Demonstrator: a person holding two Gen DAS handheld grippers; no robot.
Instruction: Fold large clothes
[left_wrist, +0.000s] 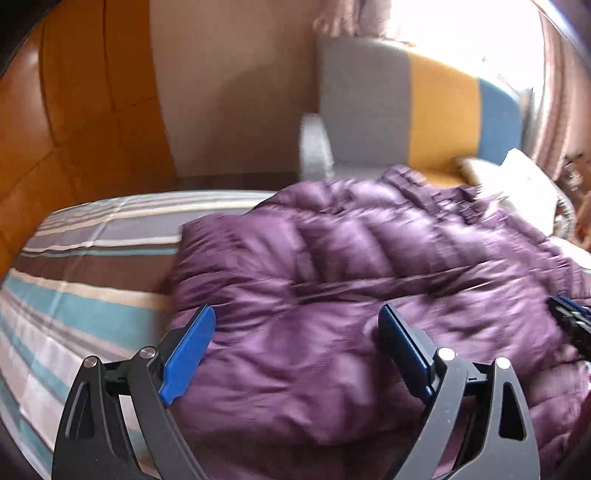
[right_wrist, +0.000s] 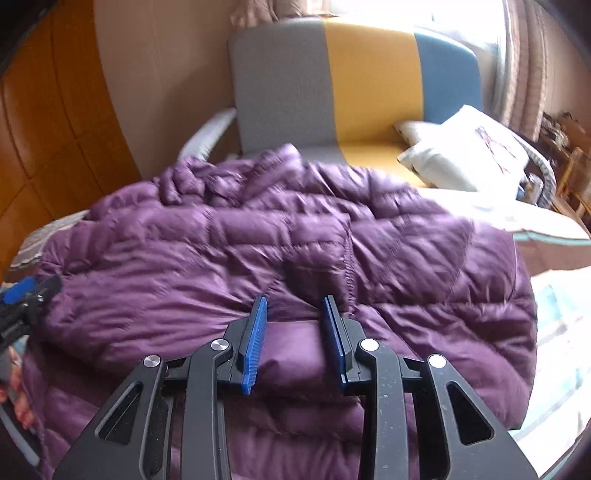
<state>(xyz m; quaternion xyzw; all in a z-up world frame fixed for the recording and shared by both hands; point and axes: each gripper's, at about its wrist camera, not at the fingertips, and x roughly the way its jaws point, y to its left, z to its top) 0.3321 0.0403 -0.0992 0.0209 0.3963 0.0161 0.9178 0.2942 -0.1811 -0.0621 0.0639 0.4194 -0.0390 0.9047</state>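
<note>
A puffy purple down jacket (left_wrist: 351, 266) lies spread over the striped bed (left_wrist: 85, 258). My left gripper (left_wrist: 295, 314) hovers open over the jacket's left part, its blue pads wide apart and holding nothing. In the right wrist view the jacket (right_wrist: 258, 240) fills the middle. My right gripper (right_wrist: 293, 301) is shut on a thick fold of the jacket's near edge, which bulges between the blue pads. The right gripper (left_wrist: 569, 321) shows at the right edge of the left wrist view. The left gripper (right_wrist: 26, 295) shows at the left edge of the right wrist view.
Behind the bed stands a grey, yellow and blue sofa (right_wrist: 332, 81) with a white pillow (right_wrist: 469, 147) on it. Wooden wall panels (left_wrist: 55, 110) run along the left. A bright window with curtains (right_wrist: 528, 62) is at the back right. A hand (right_wrist: 14, 387) holds the left gripper.
</note>
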